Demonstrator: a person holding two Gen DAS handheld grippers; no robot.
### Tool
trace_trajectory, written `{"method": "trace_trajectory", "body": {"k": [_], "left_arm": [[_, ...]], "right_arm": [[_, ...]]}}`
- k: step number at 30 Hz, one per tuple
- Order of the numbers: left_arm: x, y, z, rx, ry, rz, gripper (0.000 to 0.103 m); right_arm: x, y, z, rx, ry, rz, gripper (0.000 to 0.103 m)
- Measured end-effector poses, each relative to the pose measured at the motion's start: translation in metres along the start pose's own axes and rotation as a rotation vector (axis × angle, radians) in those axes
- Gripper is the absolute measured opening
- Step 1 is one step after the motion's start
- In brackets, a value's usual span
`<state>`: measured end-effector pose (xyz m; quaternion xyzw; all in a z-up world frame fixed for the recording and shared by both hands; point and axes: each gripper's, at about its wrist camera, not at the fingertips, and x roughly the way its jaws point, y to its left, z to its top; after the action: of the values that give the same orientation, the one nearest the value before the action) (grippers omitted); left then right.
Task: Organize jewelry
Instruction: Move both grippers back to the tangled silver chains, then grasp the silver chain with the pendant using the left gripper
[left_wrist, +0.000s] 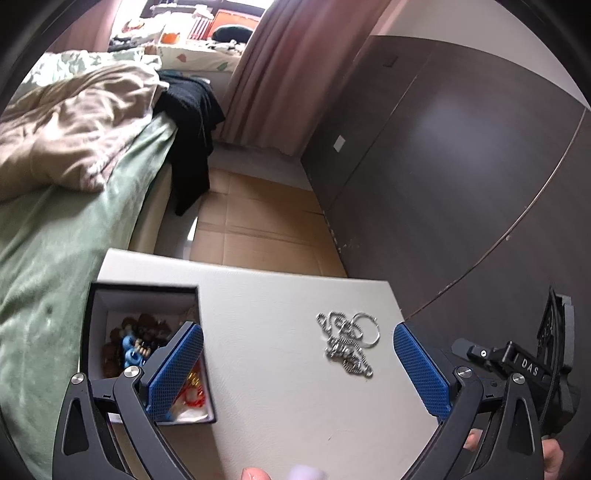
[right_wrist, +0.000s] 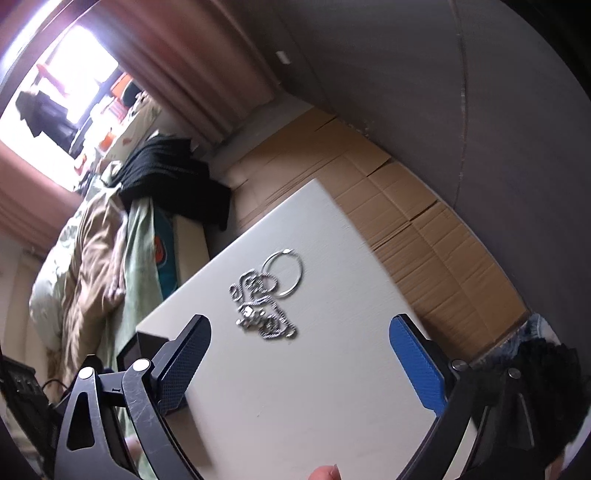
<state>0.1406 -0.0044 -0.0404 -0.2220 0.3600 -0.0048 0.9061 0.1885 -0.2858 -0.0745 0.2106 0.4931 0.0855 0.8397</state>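
Jewelry is partly sorted, judging from how things lie: both grippers have their jaws spread wide and hold nothing. In the left wrist view the left gripper (left_wrist: 298, 363) hangs over the white tabletop (left_wrist: 266, 332), its blue pads (left_wrist: 421, 369) far apart, and the silver chain (left_wrist: 345, 345) lies tangled between them at centre right of the frame, with a silver ring (left_wrist: 369, 330) touching its far side. The right gripper (right_wrist: 300, 363) frames the same pile from another angle (the view is tilted), the chain sitting just above centre and untouched by either finger. Outward to the lower left of the left view, an open box (left_wrist: 96, 332) sits on the table beside the left finger; it already holds brown beads (left_wrist: 147, 325), blue pieces (left_wrist: 129, 349) and something red-orange (left_wrist: 192, 393). So the box contents look done, while the chain and ring are left to move. Beyond the table, a bed with green bedding (left_wrist: 66, 240) fills the left side.
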Motion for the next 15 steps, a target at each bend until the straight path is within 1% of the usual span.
{"method": "trace_trajectory", "body": {"k": [3,6,11,14,15], "left_arm": [[0.000,-0.018,0.010,0.050,-0.024,0.011,0.103],[0.004,-0.032,0.019,0.074,-0.024,-0.008,0.103],[0.022,-0.047,0.014,0.120,0.011,-0.044,0.103],[0.041,-0.051,0.007,0.147,0.076,-0.021,0.103],[0.044,-0.053,0.004,0.154,0.083,-0.021,0.102]], "right_arm": [[-0.007,-0.007,0.005,0.000,-0.039,0.004,0.103],[-0.011,-0.015,0.011,-0.011,-0.028,0.012,0.103],[-0.010,-0.029,0.016,-0.022,0.003,-0.008,0.103],[-0.011,-0.033,0.019,-0.036,-0.003,-0.027,0.103],[-0.011,-0.033,0.019,-0.037,-0.003,-0.032,0.103]]}}
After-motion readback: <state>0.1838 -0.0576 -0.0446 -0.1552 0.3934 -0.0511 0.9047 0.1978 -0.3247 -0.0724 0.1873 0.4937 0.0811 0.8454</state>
